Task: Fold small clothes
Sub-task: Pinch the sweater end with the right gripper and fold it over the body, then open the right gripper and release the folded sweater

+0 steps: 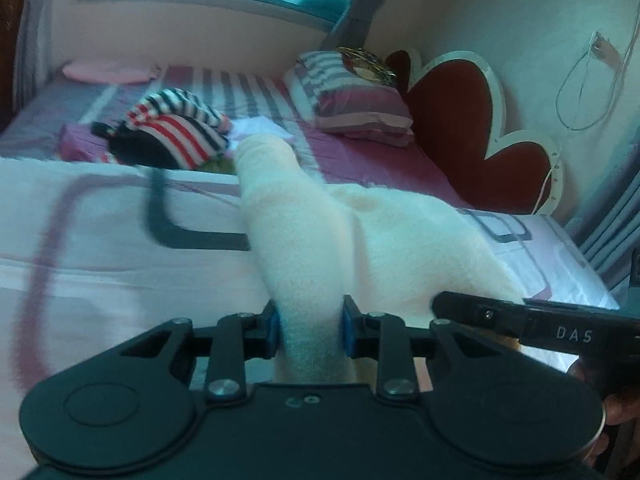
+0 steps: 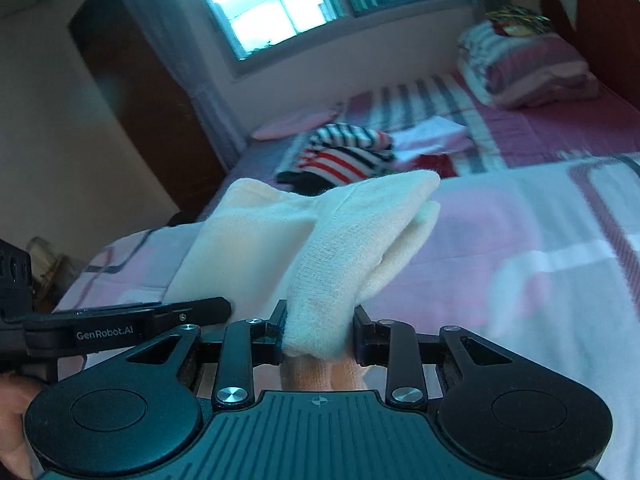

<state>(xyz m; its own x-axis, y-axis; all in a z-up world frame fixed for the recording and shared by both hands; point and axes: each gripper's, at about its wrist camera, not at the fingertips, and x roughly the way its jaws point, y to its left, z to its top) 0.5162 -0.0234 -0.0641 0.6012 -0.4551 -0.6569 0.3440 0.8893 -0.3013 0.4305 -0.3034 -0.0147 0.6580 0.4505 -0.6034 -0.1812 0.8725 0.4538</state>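
Note:
A cream knitted garment (image 1: pixel 304 240) lies lifted off the pink and white bed cover (image 1: pixel 100 260). My left gripper (image 1: pixel 310 328) is shut on one bunched end of it, blue pads pressing the cloth from both sides. The right gripper's black finger (image 1: pixel 480 312) reaches into the cloth from the right. In the right wrist view, the right gripper (image 2: pixel 320 332) is shut on another fold of the cream garment (image 2: pixel 340 240), which drapes away over the bed. The left gripper's finger (image 2: pixel 192 308) shows at the left edge there.
A pile of red, white and black striped clothes (image 1: pixel 176 132) sits beyond the garment on the bed. Striped pillows (image 1: pixel 352 100) lean by the red heart-shaped headboard (image 1: pixel 452 120). A pink cushion (image 1: pixel 108 70) lies under the window. A dark wooden door (image 2: pixel 132 100) stands left.

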